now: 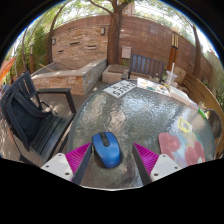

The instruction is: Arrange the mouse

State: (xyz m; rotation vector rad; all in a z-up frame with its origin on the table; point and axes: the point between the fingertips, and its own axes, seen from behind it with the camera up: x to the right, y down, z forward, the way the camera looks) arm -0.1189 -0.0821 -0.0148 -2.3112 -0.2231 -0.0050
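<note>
A blue and black computer mouse [107, 149] lies on a glass-topped table [140, 115]. It stands between my two fingers, with a gap at each side. My gripper [112, 160] is open. The left finger's magenta pad [78, 157] and the right finger's pad [147, 157] flank the mouse without touching it.
A red and pink thing [180, 146] lies on the table to the right of the fingers. A white paper [120, 89] lies at the table's far end. A black chair [28, 112] stands to the left. A brick wall and wooden benches lie beyond.
</note>
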